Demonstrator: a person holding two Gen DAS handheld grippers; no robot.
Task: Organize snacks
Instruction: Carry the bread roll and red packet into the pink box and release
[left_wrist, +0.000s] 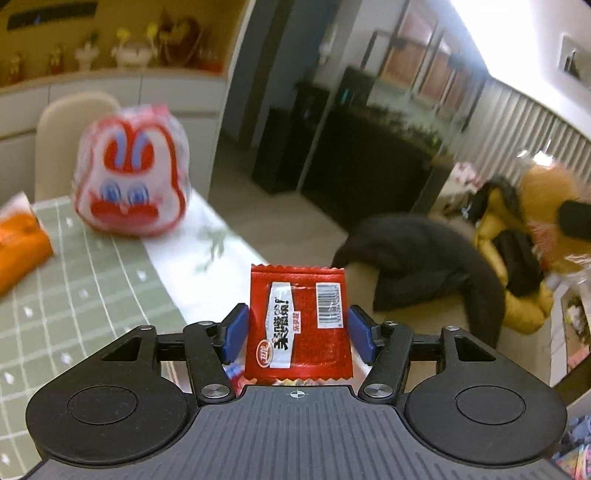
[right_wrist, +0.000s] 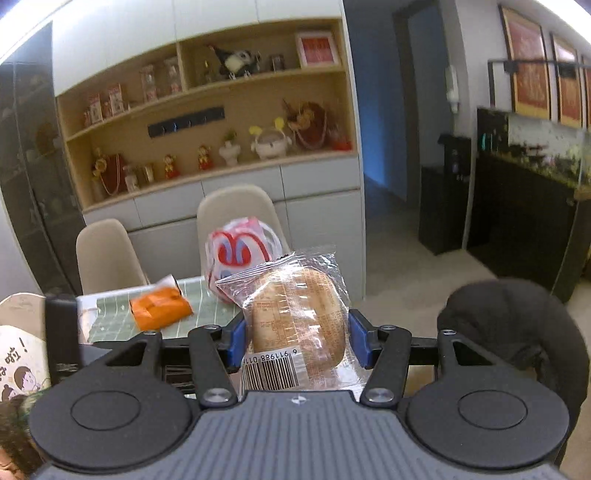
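- The room was a dining room with a table (left_wrist: 74, 295) that wore a green checked cloth, and a white strip ran along the table's right side.
- Behind the table stood two cream chairs (right_wrist: 236, 210), and behind them a wall shelf (right_wrist: 207, 122) held little toys and figures.
- A dark cabinet (left_wrist: 369, 166) with a fish tank on top stood across the floor.
- A black coat (left_wrist: 424, 266) lay over a seat, and a yellow jacket (left_wrist: 517, 258) lay just beside it.
- The left gripper (left_wrist: 297, 328) held a small red snack packet (left_wrist: 297, 325) upright between its blue pads (left_wrist: 233, 328), up in the air past the table's edge.
- The packet had a white label and a barcode on it.
- The right gripper (right_wrist: 297, 338) held a bun in a clear wrapper (right_wrist: 295, 317) between its blue pads (right_wrist: 357, 338), with a barcode near the bottom.
- A round white and red bunny bag (left_wrist: 133, 177) sat on the table at the far end.
- An orange packet (right_wrist: 160, 308) lay flat on the green cloth, near the bunny bag but not touching it.
- In the right wrist view, a cardboard box with a cartoon picture (right_wrist: 18, 350) showed at the left edge.
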